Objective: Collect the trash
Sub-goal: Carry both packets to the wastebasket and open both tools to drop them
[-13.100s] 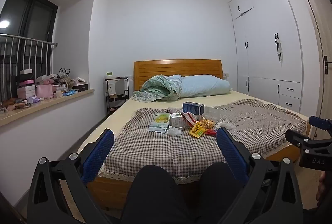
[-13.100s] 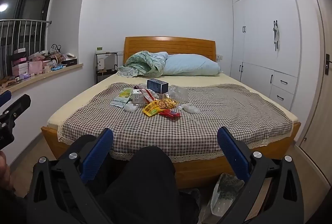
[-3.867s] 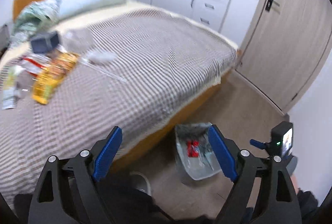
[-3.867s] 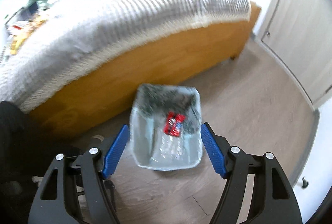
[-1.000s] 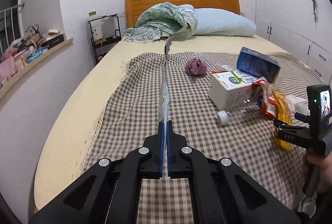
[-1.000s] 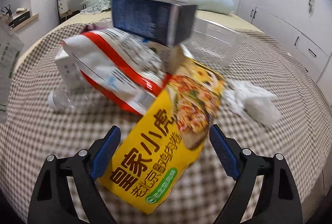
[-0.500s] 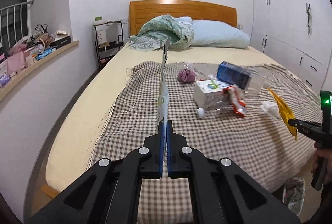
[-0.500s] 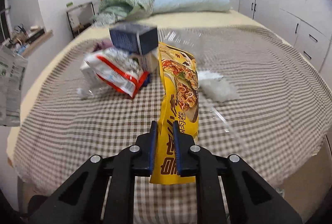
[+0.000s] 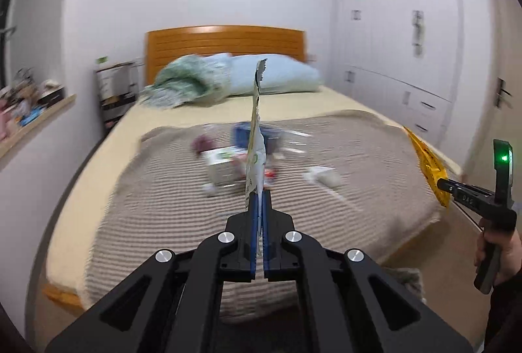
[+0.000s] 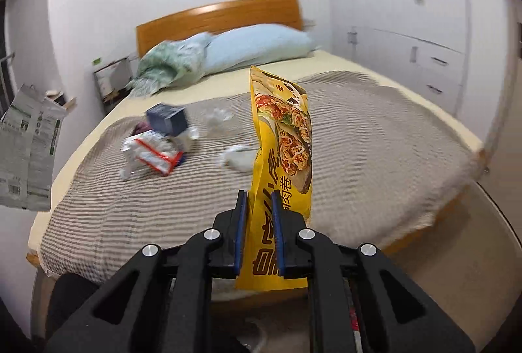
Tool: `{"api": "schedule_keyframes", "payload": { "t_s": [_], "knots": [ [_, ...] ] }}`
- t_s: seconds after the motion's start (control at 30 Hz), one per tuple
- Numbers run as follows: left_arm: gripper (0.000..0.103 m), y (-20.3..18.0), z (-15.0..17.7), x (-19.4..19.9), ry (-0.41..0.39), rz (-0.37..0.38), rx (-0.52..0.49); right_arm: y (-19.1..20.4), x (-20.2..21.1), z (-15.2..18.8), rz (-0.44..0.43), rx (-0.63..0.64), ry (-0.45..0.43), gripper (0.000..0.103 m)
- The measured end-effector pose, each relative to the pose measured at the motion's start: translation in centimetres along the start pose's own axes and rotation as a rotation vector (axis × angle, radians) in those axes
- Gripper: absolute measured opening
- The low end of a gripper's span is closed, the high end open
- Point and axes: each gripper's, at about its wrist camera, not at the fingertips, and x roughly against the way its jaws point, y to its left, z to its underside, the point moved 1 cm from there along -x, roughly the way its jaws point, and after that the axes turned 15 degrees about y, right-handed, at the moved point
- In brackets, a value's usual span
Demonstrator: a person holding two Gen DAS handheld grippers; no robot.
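My left gripper (image 9: 259, 194) is shut on a flat white and green wrapper (image 9: 255, 137), seen edge-on and standing up from the pads. That same wrapper (image 10: 27, 150) hangs at the left edge of the right wrist view. My right gripper (image 10: 259, 194) is shut on a yellow snack bag (image 10: 284, 131), held upright above the bed's foot. In the left wrist view the yellow bag (image 9: 427, 163) sticks out of the right gripper (image 9: 445, 184) at far right. More trash lies on the checked blanket (image 10: 359, 137): a blue box (image 10: 168, 119), a red and white wrapper (image 10: 150, 153), clear plastic (image 10: 217, 119) and white tissue (image 10: 238, 158).
A pillow (image 10: 257, 47) and a crumpled green cover (image 10: 166, 62) lie by the wooden headboard (image 10: 218, 15). White wardrobes (image 9: 407, 52) line the right wall and a cluttered sill (image 9: 29, 111) the left. A bin liner's edge (image 9: 404, 276) shows on the floor beside the bed.
Both grippers have pulled back and up from the bed, each carrying its piece. The right gripper, open around the yellow bag a second ago, has shut on it and lifted it.
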Motion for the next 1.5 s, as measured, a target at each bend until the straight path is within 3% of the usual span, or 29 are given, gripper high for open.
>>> {"api": "schedule_keyframes", "payload": {
  "t_s": [0.07,0.2,0.37,0.5,0.67,0.87,1.07,1.17,1.23,1.27,1.3,1.33,1.4,1.5],
  "knots": [
    [0.0,-3.0,-0.2,0.0,0.006,0.057,-0.036,-3.2,1.5,1.4,0.022,-0.035,-0.008,0.015],
    [0.0,-10.1,-0.3,-2.3,0.095,0.185,-0.119,-9.3,2.7,4.3,0.065,-0.121,-0.003,0.015],
    [0.0,-18.6,1.6,-6.1,0.231,0.291,-0.257,-14.6,0.2,9.2,0.105,-0.195,0.095,0.015],
    [0.0,-24.7,4.3,-12.2,0.431,0.38,-0.331,-17.7,-4.5,14.3,0.076,-0.28,0.227,0.015],
    [0.0,-30.7,7.2,-19.3,0.666,0.452,-0.312,-19.7,-10.6,20.7,0.044,-0.378,0.389,0.015],
    [0.0,-39.0,12.6,-30.0,0.979,0.423,-0.297,-23.0,-13.2,25.4,0.03,-0.503,0.466,0.015],
    [0.0,-45.7,18.3,-37.5,1.136,0.305,-0.354,-25.4,-15.2,28.3,0.024,-0.551,0.511,0.015],
    [0.0,-48.3,20.3,-40.7,1.163,0.26,-0.36,-25.9,-16.3,29.3,0.018,-0.56,0.529,0.015],
    [0.004,-48.3,21.2,-42.3,1.157,0.269,-0.313,-26.4,-16.9,29.8,0.012,-0.572,0.537,0.015],
    [0.022,-48.7,21.8,-43.0,1.15,0.29,-0.291,-26.7,-17.1,30.0,0.011,-0.575,0.543,0.015],
    [0.056,-49.1,22.9,-43.6,1.177,0.327,-0.297,-27.1,-17.5,30.2,0.01,-0.577,0.55,0.015],
    [0.065,-49.4,24.1,-44.1,1.24,0.321,-0.341,-27.4,-17.8,30.2,0.016,-0.575,0.559,0.015],
    [0.064,-49.1,25.0,-44.1,1.303,0.342,-0.387,-27.8,-17.9,30.3,0.022,-0.568,0.564,0.015],
    [0.064,-47.3,22.9,-42.8,1.256,0.33,-0.426,-27.9,-18.0,30.9,0.02,-0.569,0.571,0.015]
  ]
}}
